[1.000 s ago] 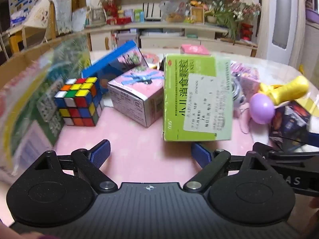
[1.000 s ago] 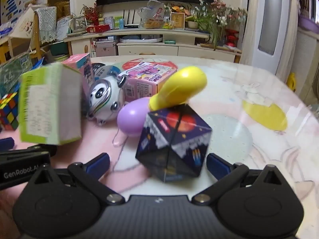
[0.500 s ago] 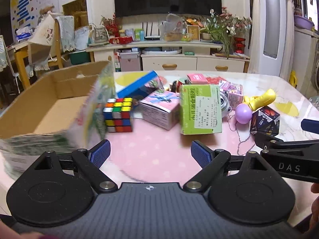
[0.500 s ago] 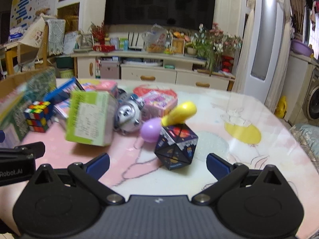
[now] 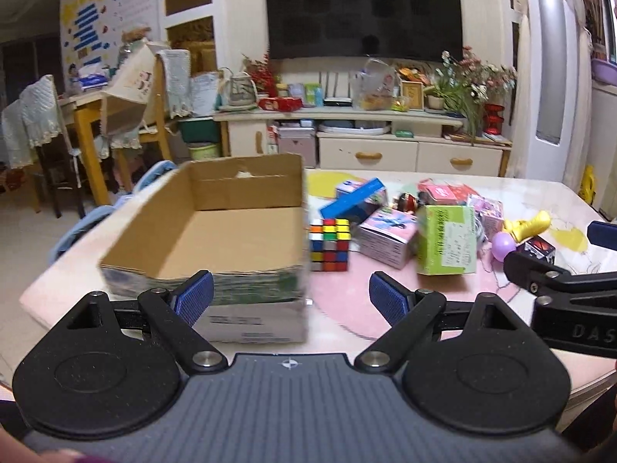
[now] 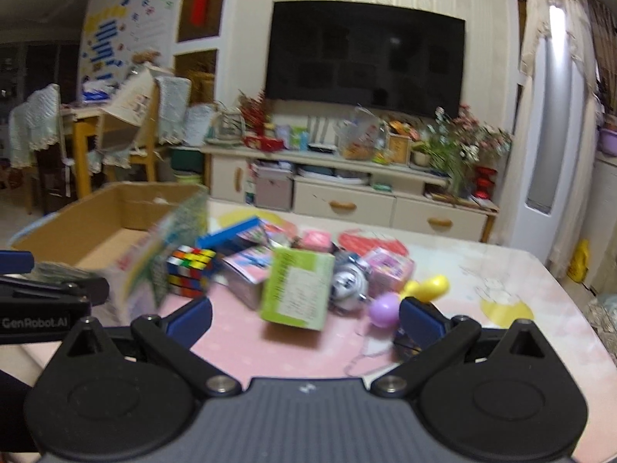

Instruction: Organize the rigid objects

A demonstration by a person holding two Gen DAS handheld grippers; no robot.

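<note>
both held level side by side, left gripper (image 5: 291, 295) and right gripper (image 6: 304, 320) spread wide, gripping nothing.

A dark television (image 5: 364, 9) is mounted on a pale wall above a cluttered cream cabinet (image 5: 408, 146); wooden chairs (image 5: 154, 115) are seen left.

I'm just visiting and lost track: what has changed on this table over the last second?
Both tongs, left and right, pulled back and up from the clutter, so the cardboard box now shows fully. Nothing was gripped or released; both are open and empty. The Rubik's cube, green box and purple egg stayed put.
</note>
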